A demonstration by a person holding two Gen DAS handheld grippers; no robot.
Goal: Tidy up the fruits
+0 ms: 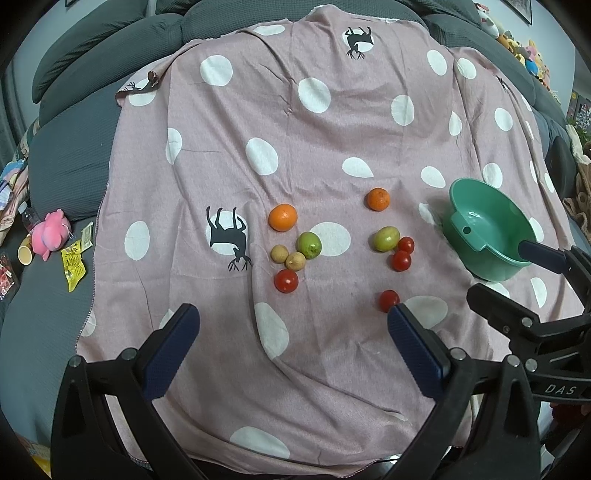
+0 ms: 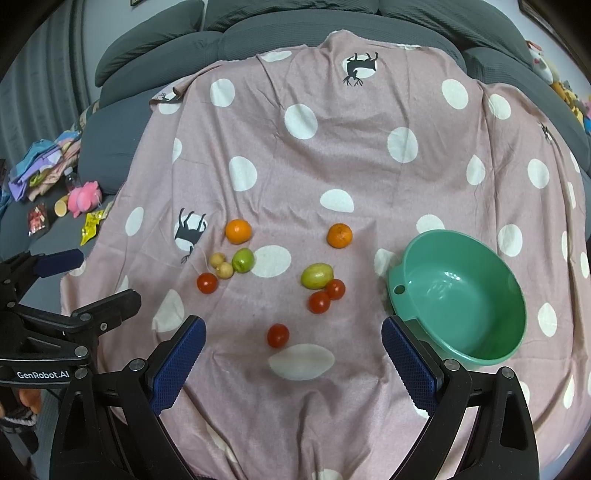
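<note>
Several fruits lie on a pink dotted blanket (image 1: 314,155): two oranges (image 1: 282,217) (image 2: 339,235), two green fruits (image 1: 309,244) (image 2: 317,276), two small tan fruits (image 1: 295,261), and several red tomatoes (image 1: 286,280) (image 2: 278,335). An empty green bowl (image 2: 461,295) sits at the right; it also shows in the left wrist view (image 1: 487,236). My left gripper (image 1: 291,325) is open and empty, above the blanket in front of the fruits. My right gripper (image 2: 293,343) is open and empty, with one tomato lying between its fingers' line and the bowl beside its right finger (image 2: 406,365).
The blanket covers a grey sofa (image 2: 221,33). At the left lie a pink plush toy (image 1: 48,233), a yellow packet (image 1: 74,264), a cup (image 2: 61,208) and folded clothes (image 2: 40,162). Plush toys (image 1: 524,48) sit at the far right.
</note>
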